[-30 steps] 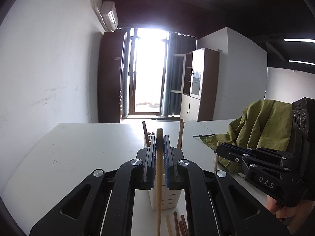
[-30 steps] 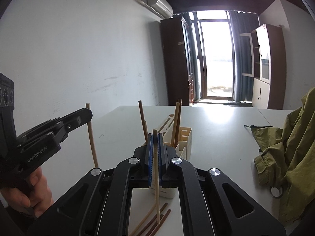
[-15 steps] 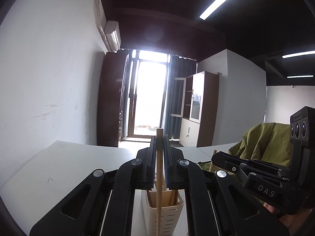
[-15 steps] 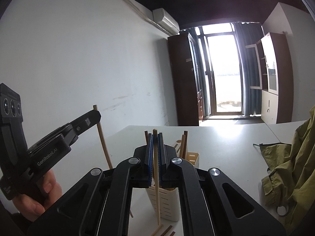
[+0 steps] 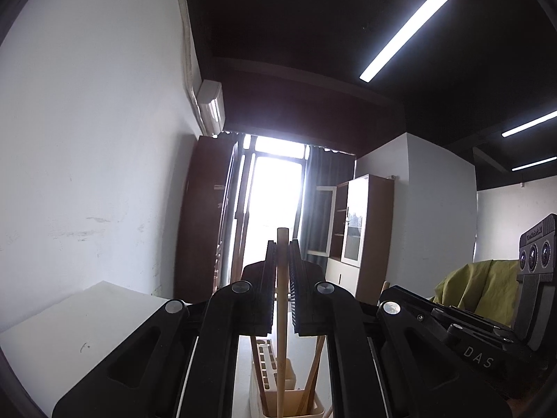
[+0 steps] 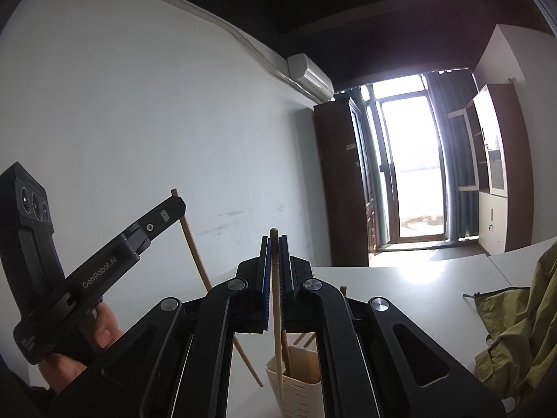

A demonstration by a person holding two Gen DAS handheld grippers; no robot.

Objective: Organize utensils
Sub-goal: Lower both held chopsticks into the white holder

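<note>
**Two chopsticks gripped over the holder**

Holding one chopstick in each gripper, both upright. My left gripper [image 5: 282, 271] has its jaws pinched narrow on a pale chopstick [image 5: 281, 331]; the top sticks out above the pads, the shaft runs down between them, and in this view the lower end lines up with the holder [image 5: 259, 395] below. Can't tell if the tip is inside or just over it. Holder is cream, slotted, on the white table [image 5: 87, 317], with a few darker chopsticks [image 5: 315, 365] leaning in it.

My right gripper [image 6: 275, 261] is likewise clamped on a second chopstick [image 6: 276, 317], near vertical, blue pads tight on both sides. Its lower end overlaps the near wall of the holder [image 6: 303, 390] in the right view; inside or in front of it, unclear.

From the right camera the left gripper [image 6: 175, 205] shows at the left, with its chopstick [image 6: 195, 257] slanting down toward the table, and a hand [image 6: 101, 334] on the handle. From the left camera the right gripper body [image 5: 452, 331] sits just to the right. A green cloth [image 6: 518, 327] lies on the table at far right, well apart from the holder.
</note>
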